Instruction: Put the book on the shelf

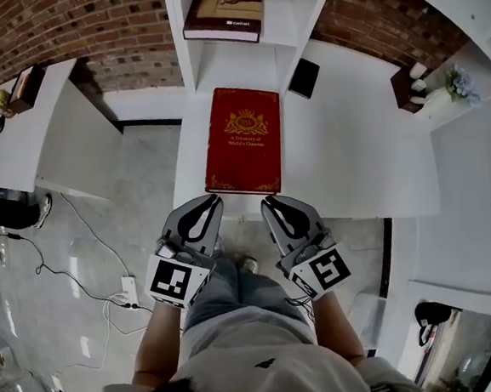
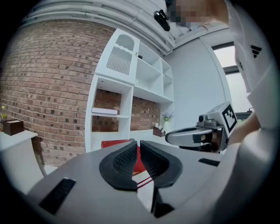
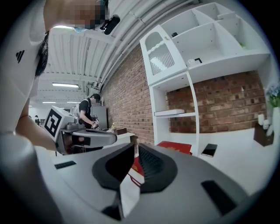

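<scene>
Left gripper [image 1: 215,199] and right gripper [image 1: 266,201] side by side at near edge of red book [image 1: 241,140], flat on bench [image 1: 353,156] before shelf [image 1: 225,64]; both jaws together, empty.

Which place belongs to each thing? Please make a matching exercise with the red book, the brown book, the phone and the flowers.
Things:
1. red book
2. brown book
3. phone
4. flowers

Places:
A. just right of the red book
B. on the shelf
C. far right
D. middle of the counter

Pairs: 1-D, 2-B, 3-A, 4-C
</scene>
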### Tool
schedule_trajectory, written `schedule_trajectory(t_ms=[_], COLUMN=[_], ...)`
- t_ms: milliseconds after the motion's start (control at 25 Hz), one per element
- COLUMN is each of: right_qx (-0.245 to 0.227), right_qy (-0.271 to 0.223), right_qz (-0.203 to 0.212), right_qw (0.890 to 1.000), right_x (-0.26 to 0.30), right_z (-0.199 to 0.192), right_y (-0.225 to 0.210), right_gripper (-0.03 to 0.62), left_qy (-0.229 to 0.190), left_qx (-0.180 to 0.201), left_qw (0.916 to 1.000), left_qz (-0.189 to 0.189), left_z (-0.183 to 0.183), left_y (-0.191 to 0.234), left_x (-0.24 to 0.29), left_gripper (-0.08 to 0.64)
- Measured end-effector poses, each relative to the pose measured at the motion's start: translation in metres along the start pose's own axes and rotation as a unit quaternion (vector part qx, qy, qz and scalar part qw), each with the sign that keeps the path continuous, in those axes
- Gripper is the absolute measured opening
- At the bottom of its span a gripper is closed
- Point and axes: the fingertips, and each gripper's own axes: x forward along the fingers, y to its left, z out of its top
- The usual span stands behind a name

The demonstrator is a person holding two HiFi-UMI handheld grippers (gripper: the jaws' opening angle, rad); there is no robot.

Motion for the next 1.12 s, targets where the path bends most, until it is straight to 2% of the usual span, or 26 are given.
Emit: schedule_trajectory(t_ms=[360, 680, 1120], right_qx=[0.014, 0.020, 0.027], right_qy=[0.028, 0.060, 0.097], right_qz=[-0.009, -0.037, -0.060], right_qw=[0.999, 0.997, 0.993], right_x=[0.002, -0.002, -0.010], right_z=[-0.029, -0.059, -0.090], right_y=[-0.006, -0.031, -0.052], right_gripper=[0.049, 0.058, 0.072], left_qy=[0.039, 0.063, 0.123], left_qx=[0.000, 0.002, 0.014], left_qw=[0.9992, 0.9980, 0.9923], left_qz=[-0.008, 0.007, 0.008], left_z=[-0.031, -0.055, -0.103], left_y=[0.004, 0.026, 0.042], left_x=[0.006, 0.014, 0.025], left_gripper=[0.056, 0.081, 0.137])
